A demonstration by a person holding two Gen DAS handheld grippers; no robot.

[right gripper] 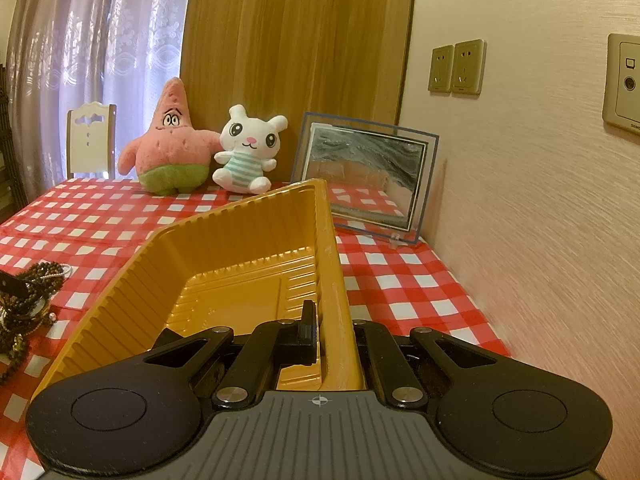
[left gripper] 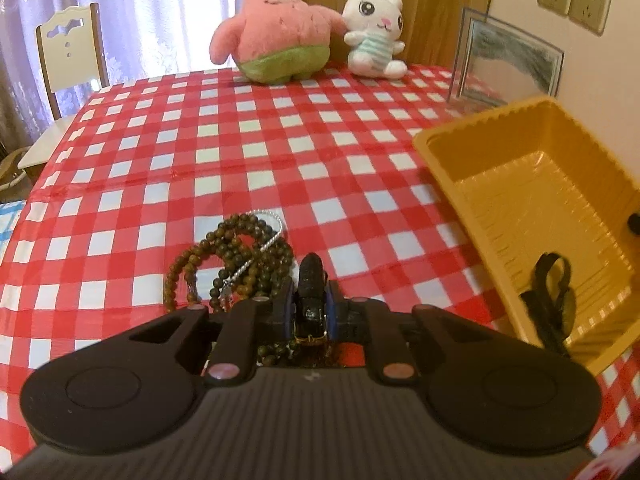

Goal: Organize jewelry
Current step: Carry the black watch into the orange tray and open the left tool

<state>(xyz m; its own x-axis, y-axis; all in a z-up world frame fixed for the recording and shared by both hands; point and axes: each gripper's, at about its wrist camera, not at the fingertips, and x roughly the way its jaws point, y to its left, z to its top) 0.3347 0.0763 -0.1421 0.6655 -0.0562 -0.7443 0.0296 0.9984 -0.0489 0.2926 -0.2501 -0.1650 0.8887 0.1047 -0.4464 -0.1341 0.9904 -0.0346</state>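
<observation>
My left gripper (left gripper: 311, 310) is shut on a black watch strap (left gripper: 311, 280), held just above the pile of jewelry. The pile holds brown bead strings (left gripper: 240, 256) and a silver chain (left gripper: 264, 240) on the checked tablecloth. It also shows at the left edge of the right wrist view (right gripper: 28, 300). My right gripper (right gripper: 328, 332) is shut on the near right wall of the yellow plastic tray (right gripper: 240, 240), holding it tilted. The tray (left gripper: 500, 148) stands right of the pile in the left wrist view, with the right gripper's finger (left gripper: 548, 292) inside it.
A pink star plush (left gripper: 276, 28) and a white bunny plush (left gripper: 374, 32) sit at the table's far edge. A glass picture frame (right gripper: 368, 176) leans against the wall at the back right. A white chair (left gripper: 68, 52) stands beyond the left side.
</observation>
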